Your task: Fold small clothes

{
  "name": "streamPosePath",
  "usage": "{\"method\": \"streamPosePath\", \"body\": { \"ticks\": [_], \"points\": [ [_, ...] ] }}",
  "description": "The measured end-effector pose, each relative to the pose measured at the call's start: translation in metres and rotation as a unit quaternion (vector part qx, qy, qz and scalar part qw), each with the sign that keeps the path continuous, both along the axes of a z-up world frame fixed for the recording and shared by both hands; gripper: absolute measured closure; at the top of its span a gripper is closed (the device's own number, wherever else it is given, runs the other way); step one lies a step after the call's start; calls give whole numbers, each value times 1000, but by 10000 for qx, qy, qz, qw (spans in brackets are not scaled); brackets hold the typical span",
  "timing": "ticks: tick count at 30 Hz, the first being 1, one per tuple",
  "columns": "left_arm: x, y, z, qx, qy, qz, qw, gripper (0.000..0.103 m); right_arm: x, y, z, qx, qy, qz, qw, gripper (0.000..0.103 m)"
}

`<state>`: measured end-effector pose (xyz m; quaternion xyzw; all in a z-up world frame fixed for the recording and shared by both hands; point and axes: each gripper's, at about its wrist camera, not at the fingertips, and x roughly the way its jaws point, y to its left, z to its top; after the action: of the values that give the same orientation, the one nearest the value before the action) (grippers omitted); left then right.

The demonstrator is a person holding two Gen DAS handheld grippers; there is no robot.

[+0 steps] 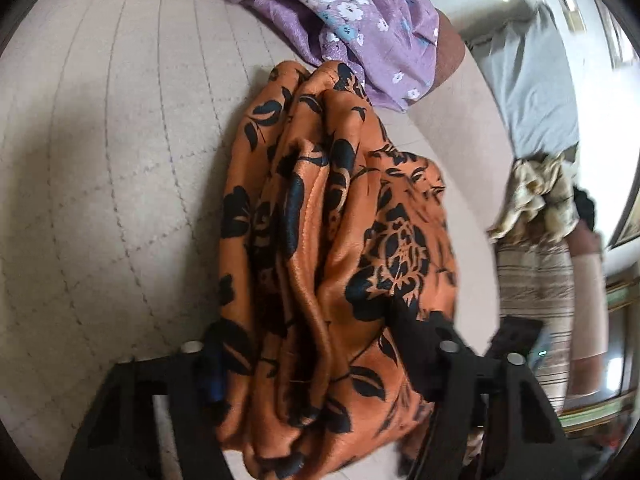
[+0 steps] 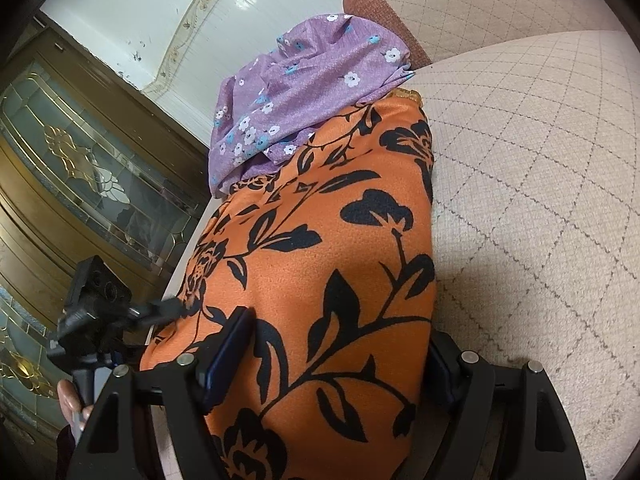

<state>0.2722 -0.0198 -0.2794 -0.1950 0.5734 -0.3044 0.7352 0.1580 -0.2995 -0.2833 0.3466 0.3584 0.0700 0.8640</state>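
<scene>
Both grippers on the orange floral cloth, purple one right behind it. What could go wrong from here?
1. The purple floral garment overlaps the orange floral cloth's far edge, so lifting may drag it along.
2. The cloth is bunched in thick folds between the left gripper's fingers; satin layers could slip unevenly and spoil the fold.

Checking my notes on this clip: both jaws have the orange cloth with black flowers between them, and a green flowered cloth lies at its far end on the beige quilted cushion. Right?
One detail is off: the cloth at the far end is purple with white and blue flowers, not green, as the right wrist view shows. The orange cloth with black flowers and the beige quilted cushion are as you noted.
</scene>
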Motion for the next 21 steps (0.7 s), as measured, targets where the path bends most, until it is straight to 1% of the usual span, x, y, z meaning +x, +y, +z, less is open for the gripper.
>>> {"method": "streamPosePath", "body": {
  "ticks": [2, 3, 4, 6, 8, 10, 13, 16, 18, 21],
  "points": [
    [-2, -2, 1, 0, -79, 29, 10000, 47, -1, -2, -1, 60, 13, -76, 10000, 31],
    [-3, -3, 3, 18, -132, 21, 9999, 51, -2, -4, -1, 106, 20, -122, 9999, 34],
    [-5, -5, 5, 73, -236, 4, 9997, 52, -3, -5, -1, 135, 27, -152, 9998, 39],
    [-10, -11, 12, 229, -487, -41, 9985, 56, -3, -7, 0, 185, 46, -225, 9996, 43],
    [-11, -12, 14, 318, -624, -55, 9975, 58, -3, -5, 3, 129, 57, -250, 9996, 47],
    [-12, -11, 17, 356, -687, -35, 9970, 60, -3, -1, 9, -74, 60, -225, 9997, 52],
    [-15, -11, 23, 445, -837, -29, 9955, 62, -4, 4, 22, -362, 47, -201, 9991, 55],
    [-20, -14, 30, 403, -925, -73, 9949, 64, -6, 4, 34, -534, -3, -257, 9982, 57],
    [-26, -17, 34, 382, -974, -151, 9944, 64, -12, 2, 44, -687, -95, -330, 9970, 57],
    [-40, -30, 41, 388, -1110, -350, 9925, 65, -23, -5, 56, -783, -154, -407, 9960, 58]
  ]
}}
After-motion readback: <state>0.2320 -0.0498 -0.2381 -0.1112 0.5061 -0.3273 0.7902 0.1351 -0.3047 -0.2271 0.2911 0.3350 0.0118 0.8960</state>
